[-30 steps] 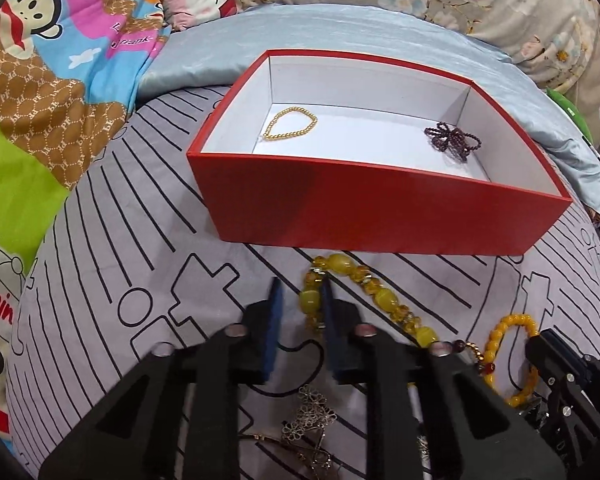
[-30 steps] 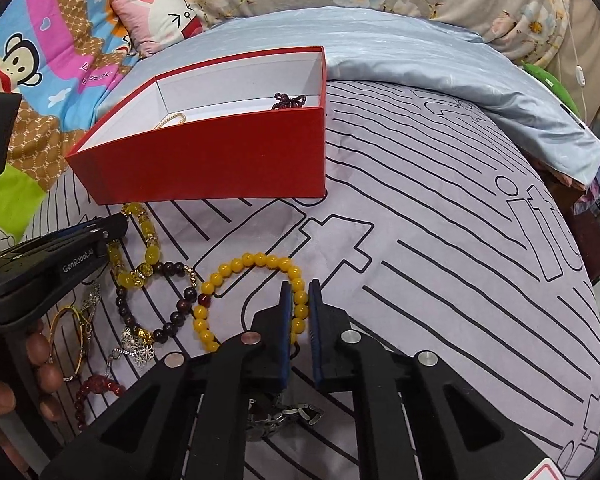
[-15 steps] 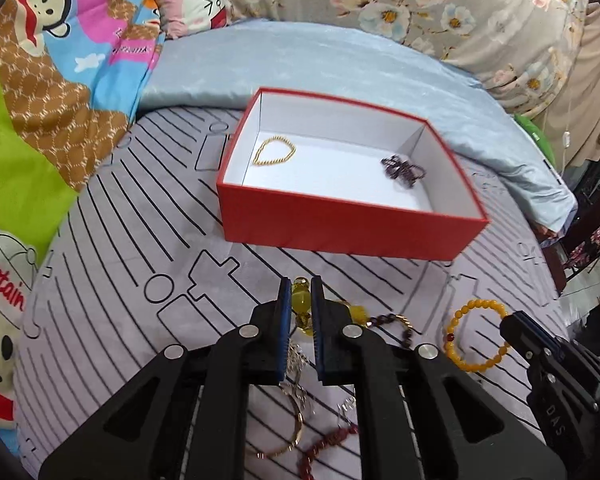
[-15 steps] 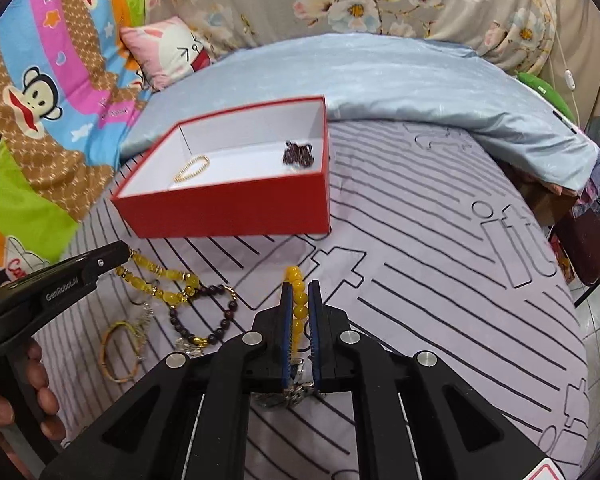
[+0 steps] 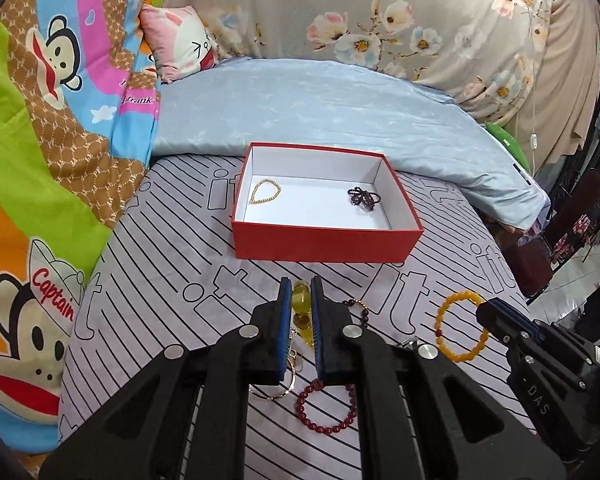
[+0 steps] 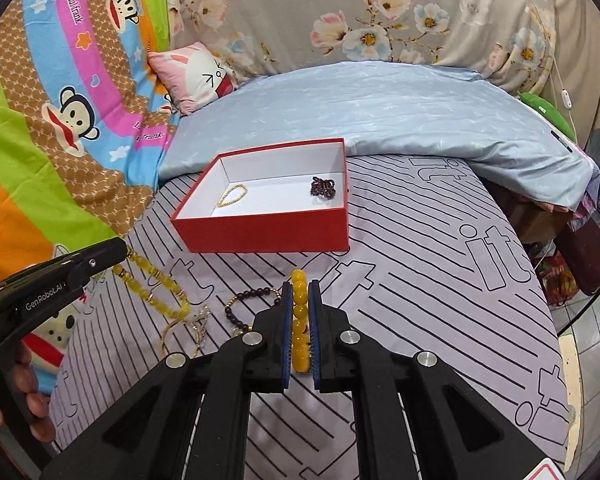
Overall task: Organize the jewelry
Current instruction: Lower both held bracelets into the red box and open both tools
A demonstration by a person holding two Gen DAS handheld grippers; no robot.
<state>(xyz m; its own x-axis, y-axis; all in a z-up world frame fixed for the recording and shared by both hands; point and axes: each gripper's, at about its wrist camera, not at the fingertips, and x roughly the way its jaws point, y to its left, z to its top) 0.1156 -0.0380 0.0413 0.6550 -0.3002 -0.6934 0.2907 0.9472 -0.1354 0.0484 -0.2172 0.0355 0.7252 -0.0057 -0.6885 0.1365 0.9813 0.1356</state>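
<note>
A red box [image 5: 324, 243] [image 6: 268, 232] with a white inside stands on the striped sheet; in it lie a thin gold bracelet [image 5: 265, 191] and a dark purple bead piece [image 5: 363, 198]. My left gripper [image 5: 300, 300] is shut on a chunky yellow bead strand [image 5: 301, 305] [image 6: 156, 280], lifted above the sheet in front of the box. My right gripper [image 6: 300, 300] is shut on an orange-yellow bead bracelet [image 6: 299, 320] [image 5: 458, 328], also lifted. On the sheet lie a red bead bracelet [image 5: 326, 410], a dark bead bracelet [image 6: 248, 304] and a gold bangle [image 6: 180, 332].
A light blue quilt [image 5: 320, 108] is bunched behind the box. A cartoon monkey blanket [image 5: 40, 160] covers the left side, with a pink pillow [image 5: 180, 44] at the back. The bed's edge drops off at the right [image 6: 560, 320].
Both grippers closed on their bead strands and rose up and back from the sheet, carrying them. The box now looks smaller and farther away.
</note>
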